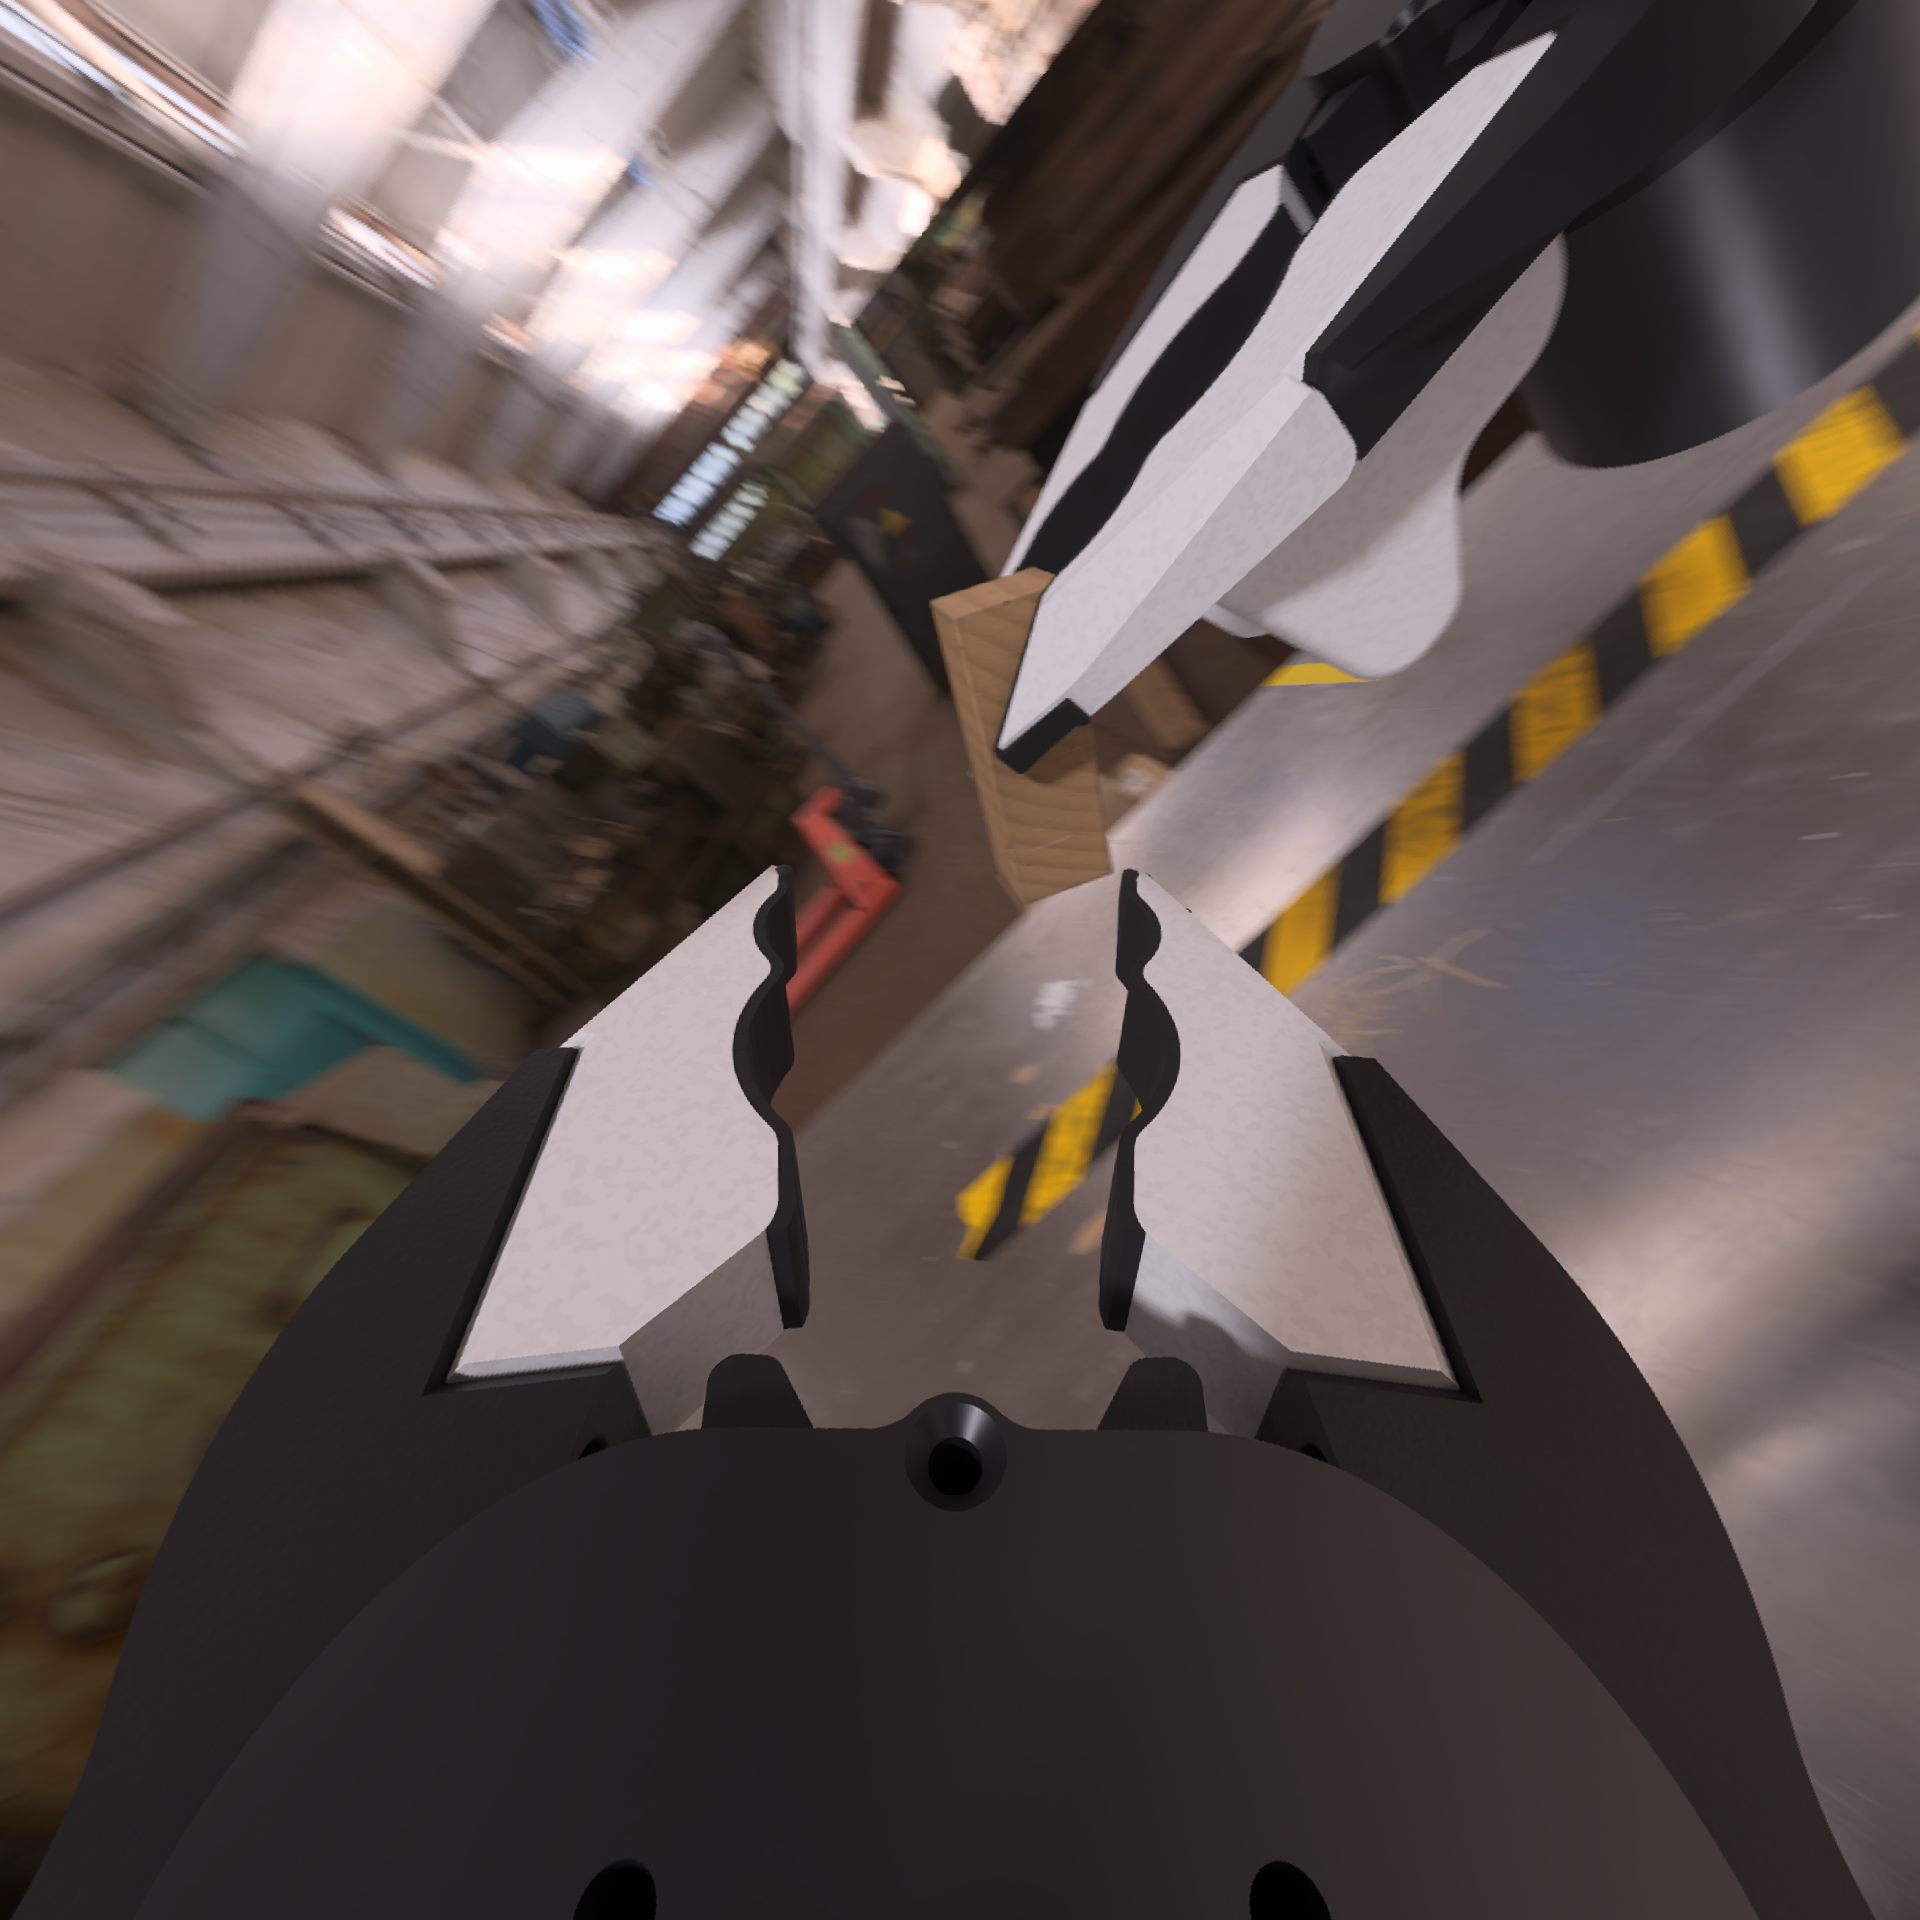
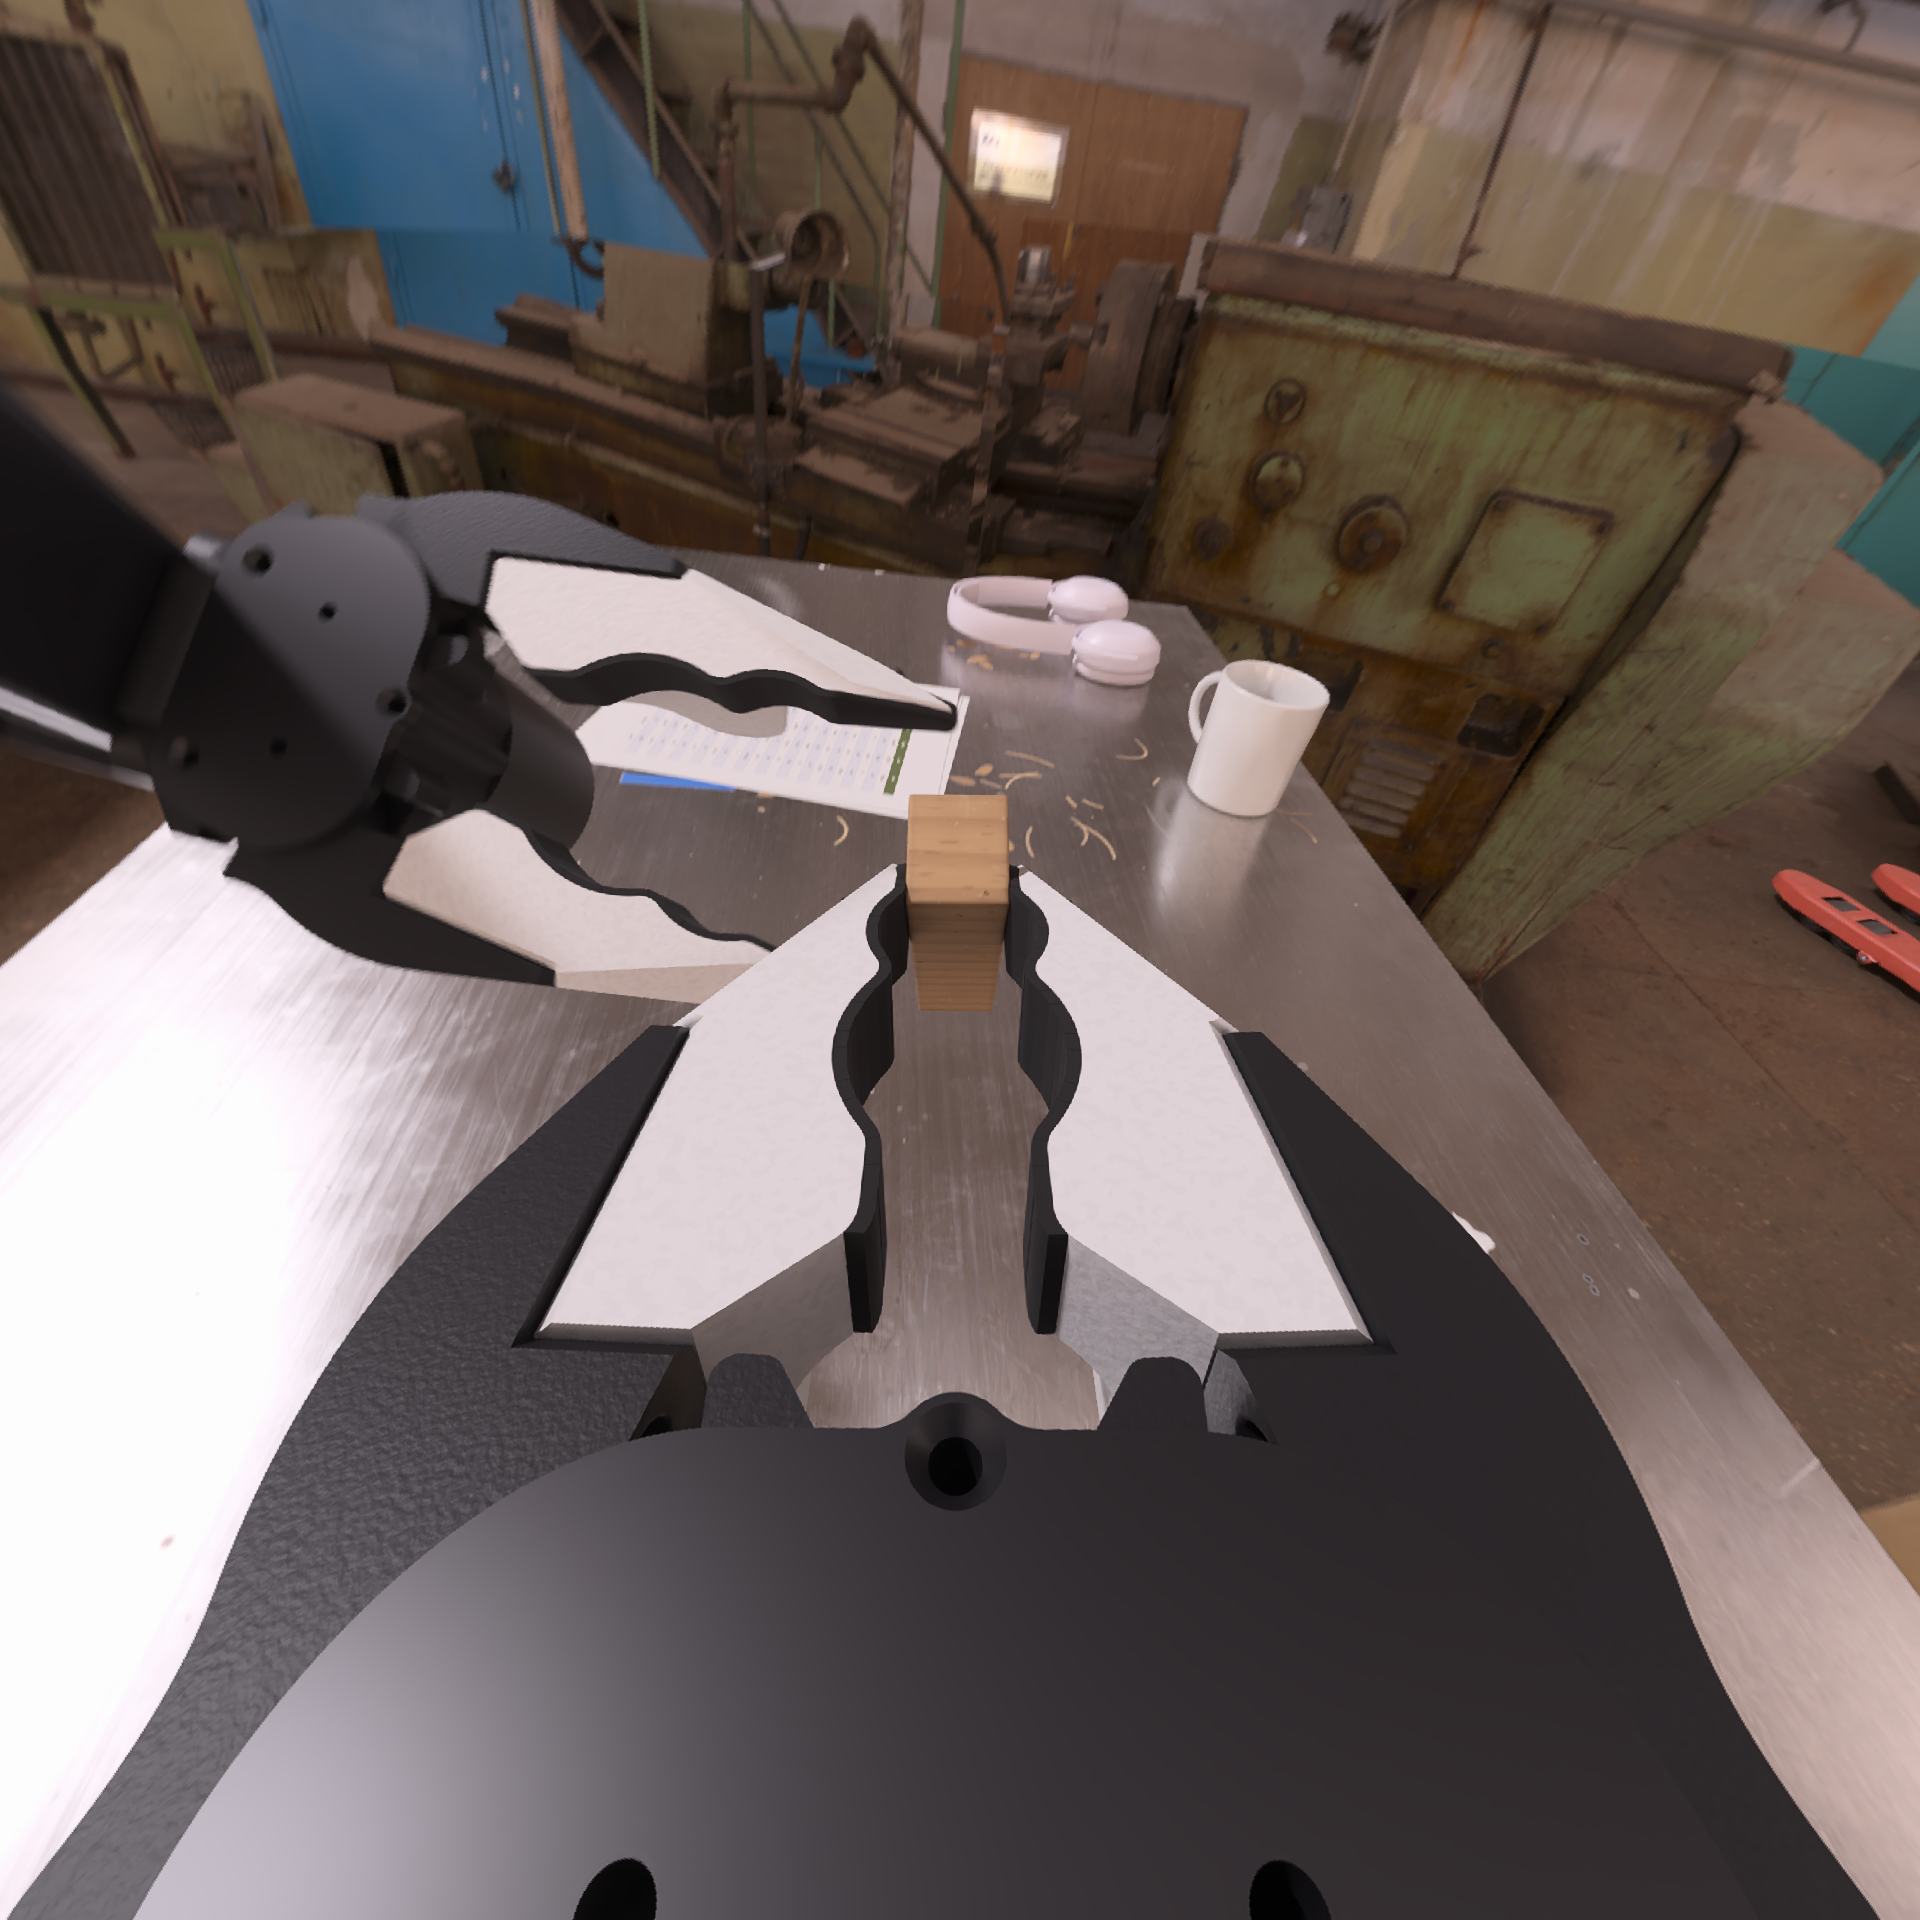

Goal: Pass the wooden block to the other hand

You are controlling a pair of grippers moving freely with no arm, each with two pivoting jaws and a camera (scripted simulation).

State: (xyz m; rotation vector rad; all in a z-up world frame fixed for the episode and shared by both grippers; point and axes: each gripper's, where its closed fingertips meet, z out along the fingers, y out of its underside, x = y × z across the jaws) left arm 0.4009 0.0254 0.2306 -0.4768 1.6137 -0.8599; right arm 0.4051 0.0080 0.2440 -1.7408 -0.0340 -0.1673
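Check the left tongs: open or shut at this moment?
Open. The left tongs show a clear gap between their fingers, nothing between them; the wooden block sits just beyond, pinched by the right tongs.

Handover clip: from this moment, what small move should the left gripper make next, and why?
Probably ease the left gripper forward until its open fingers straddle the wooden block's free end, then close. The right gripper pinches the block at its fingertips; the block sits just beyond the left fingertips and nothing yet grips that end.
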